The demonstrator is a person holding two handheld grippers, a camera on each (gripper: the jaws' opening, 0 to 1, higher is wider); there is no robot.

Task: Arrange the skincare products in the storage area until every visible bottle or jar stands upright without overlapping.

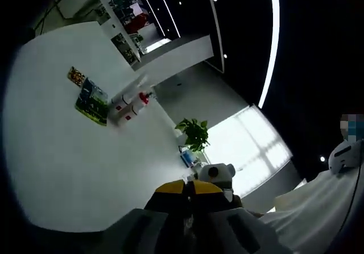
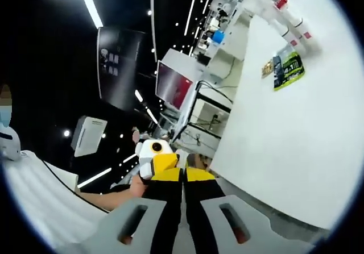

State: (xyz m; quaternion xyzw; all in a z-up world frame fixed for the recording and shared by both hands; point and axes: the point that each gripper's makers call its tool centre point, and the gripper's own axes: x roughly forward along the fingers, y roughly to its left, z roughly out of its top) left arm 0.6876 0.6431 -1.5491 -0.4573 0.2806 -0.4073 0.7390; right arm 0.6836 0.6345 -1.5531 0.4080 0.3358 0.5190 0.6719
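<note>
My left gripper and right gripper both have their yellow-tipped fingers pressed together, gripping nothing, off the white counter. Far across it, beside the green packet, lie two slim white bottles, one red-capped, apparently on their sides. I judge them light, rigid, slick plastic; I'd pinch mid-body, below the cap, and tip each upright.

I can't read the small white red-capped bottles lying far off; their labels are blurry.
</note>
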